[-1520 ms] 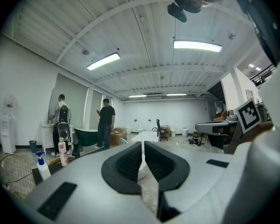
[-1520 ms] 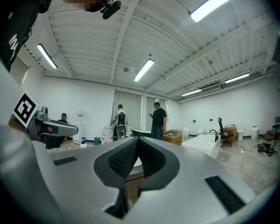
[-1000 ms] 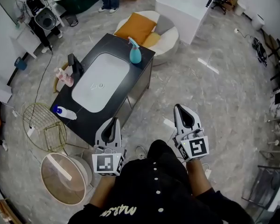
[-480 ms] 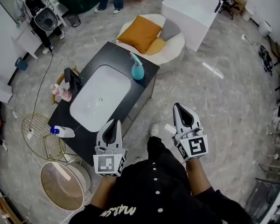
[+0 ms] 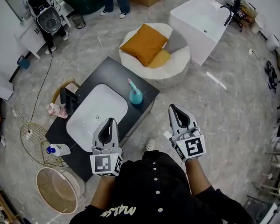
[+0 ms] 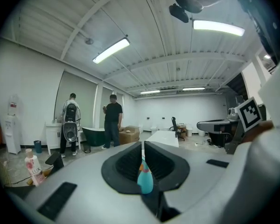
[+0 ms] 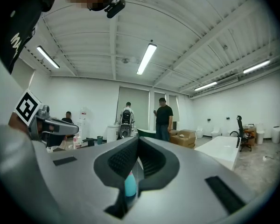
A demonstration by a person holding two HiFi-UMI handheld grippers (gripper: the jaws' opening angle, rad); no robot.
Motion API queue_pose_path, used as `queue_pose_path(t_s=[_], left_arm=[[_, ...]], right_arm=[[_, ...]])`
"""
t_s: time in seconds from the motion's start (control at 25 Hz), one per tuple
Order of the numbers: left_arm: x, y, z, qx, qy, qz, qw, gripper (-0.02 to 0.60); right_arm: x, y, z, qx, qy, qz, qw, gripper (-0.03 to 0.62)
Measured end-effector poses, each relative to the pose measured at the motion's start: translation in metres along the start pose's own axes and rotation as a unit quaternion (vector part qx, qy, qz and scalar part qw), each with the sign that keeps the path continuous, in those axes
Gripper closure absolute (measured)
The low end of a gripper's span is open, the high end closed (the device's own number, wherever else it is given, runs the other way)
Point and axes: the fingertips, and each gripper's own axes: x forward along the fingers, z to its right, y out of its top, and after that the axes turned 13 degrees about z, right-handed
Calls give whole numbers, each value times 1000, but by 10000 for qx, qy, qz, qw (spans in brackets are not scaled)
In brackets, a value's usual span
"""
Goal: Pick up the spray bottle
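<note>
The teal spray bottle [image 5: 135, 94] stands upright on the near right corner of the black sink counter [image 5: 114, 73], beside the white basin [image 5: 95, 113]. My left gripper [image 5: 109, 121] is shut and empty, hovering over the counter's near edge, below and left of the bottle. My right gripper [image 5: 174, 108] is also shut and empty, over the floor to the bottle's right. Both point level. In the left gripper view the bottle [image 6: 145, 180] shows through the slit of the jaws, some way off. The right gripper view shows the bottle [image 7: 130, 185] the same way.
A black faucet [image 5: 67, 99], a pink bottle [image 5: 56, 110] and a white bottle with a blue cap [image 5: 59, 150] sit at the counter's left. Behind are a round white seat with an orange cushion [image 5: 146, 43] and a white bathtub [image 5: 203, 15]. A wire basket [image 5: 35, 136] and a round bin [image 5: 58, 190] stand left.
The counter and the spray bottle have come closer to me and both grippers. The left gripper now hangs over the counter's near edge. Both stay shut.
</note>
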Motion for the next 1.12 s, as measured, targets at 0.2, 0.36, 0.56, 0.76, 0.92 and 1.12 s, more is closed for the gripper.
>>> queue_pose_path(t_s=[0.2, 0.36, 0.56, 0.76, 0.92, 1.12], left_arm=[[18, -6, -3, 5, 182, -79, 9998, 554], [24, -17, -12, -44, 248, -282, 9993, 554], [29, -29, -23, -146, 159, -490, 9986, 554], [34, -54, -35, -320, -13, -694, 9971, 554], [33, -84, -47, -535, -7, -879, 9947, 554], [17, -127, -49, -802, -11, -1369, 9873, 554]], right_arm=[[31, -19, 2, 142, 368, -119, 9992, 599], [56, -38, -9, 254, 610, -296, 9974, 599], [87, -70, -26, 360, 829, -569, 9943, 599], [121, -124, -48, 475, 1122, -977, 9877, 459], [143, -181, -57, 500, 1244, -1332, 9820, 335], [165, -224, -64, 604, 1273, -1277, 9818, 324]])
